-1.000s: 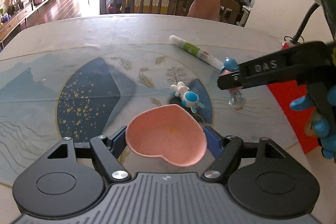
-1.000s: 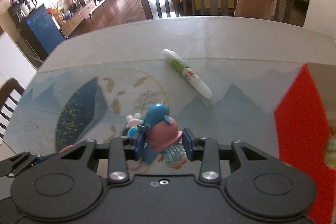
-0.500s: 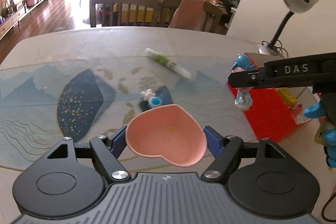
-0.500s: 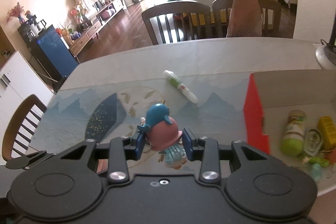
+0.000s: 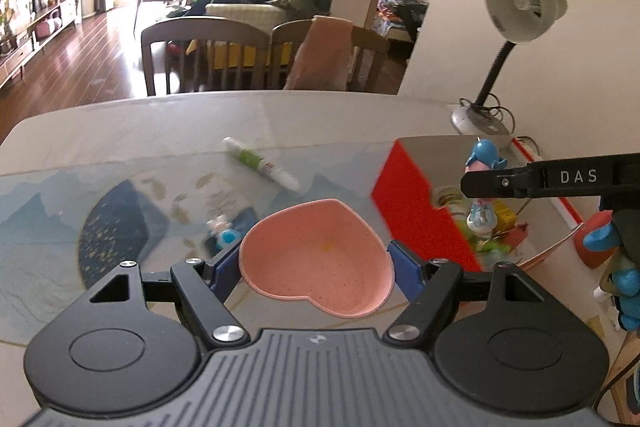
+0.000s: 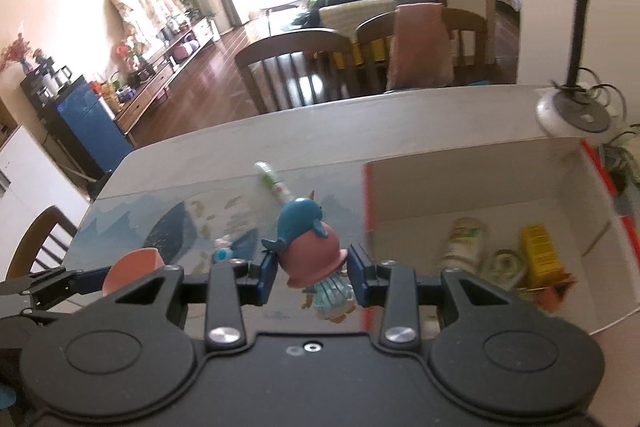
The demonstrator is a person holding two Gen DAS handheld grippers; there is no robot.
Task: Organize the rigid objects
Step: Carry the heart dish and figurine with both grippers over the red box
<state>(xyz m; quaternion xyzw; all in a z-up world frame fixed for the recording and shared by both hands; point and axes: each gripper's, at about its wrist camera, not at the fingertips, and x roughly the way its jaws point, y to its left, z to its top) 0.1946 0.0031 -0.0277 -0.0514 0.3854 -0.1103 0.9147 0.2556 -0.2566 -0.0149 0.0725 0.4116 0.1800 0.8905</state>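
While left tongs (image 5: 316, 263) clamp a speckled pink heart dish (image 5: 316, 257), right tongs (image 6: 312, 273) grip a glossy figurine (image 6: 310, 247).

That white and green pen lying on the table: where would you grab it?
Probably across the middle of the pen, coming straight down from above. It lies flat and diagonal on the table, long and thin, so the fingers should close across its narrow width.

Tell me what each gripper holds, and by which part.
Left gripper: pink heart-shaped dish, by its two side rims. Right gripper: toy figurine, by its pink hat.
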